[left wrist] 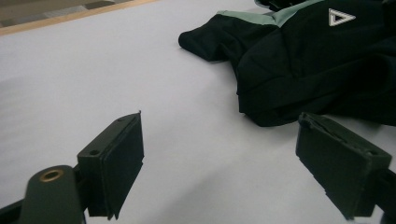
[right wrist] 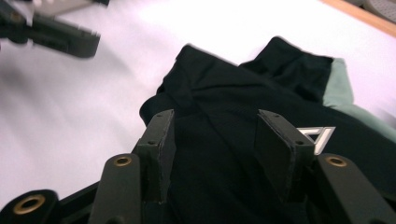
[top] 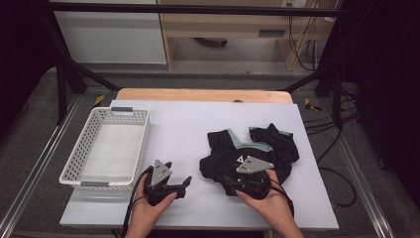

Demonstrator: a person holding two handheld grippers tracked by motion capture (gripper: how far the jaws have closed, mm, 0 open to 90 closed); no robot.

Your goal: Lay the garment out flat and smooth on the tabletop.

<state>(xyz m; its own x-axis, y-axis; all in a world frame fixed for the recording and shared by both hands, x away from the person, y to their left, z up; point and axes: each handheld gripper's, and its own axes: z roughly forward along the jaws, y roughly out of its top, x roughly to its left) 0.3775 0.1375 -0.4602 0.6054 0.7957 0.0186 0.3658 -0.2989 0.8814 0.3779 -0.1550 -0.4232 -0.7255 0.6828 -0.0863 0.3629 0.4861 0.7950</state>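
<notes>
A crumpled black garment [top: 257, 146] with mint-green panels and a white triangle logo lies on the white table sheet [top: 198, 124], right of centre. My right gripper [top: 236, 173] hovers at the garment's near edge. In the right gripper view its jaws [right wrist: 217, 126] stand apart over the black cloth [right wrist: 224, 93], and the pads do not press on it. My left gripper [top: 178, 178] rests near the front edge, left of the garment. Its jaws [left wrist: 219, 140] are wide open with bare sheet between them, and the garment [left wrist: 317, 60] lies ahead to the right.
A white perforated basket [top: 84, 148] stands at the left of the table, with nothing inside it. The other gripper [right wrist: 60, 35] shows blurred at the top left of the right gripper view. A wooden edge [top: 203, 94] runs along the far side.
</notes>
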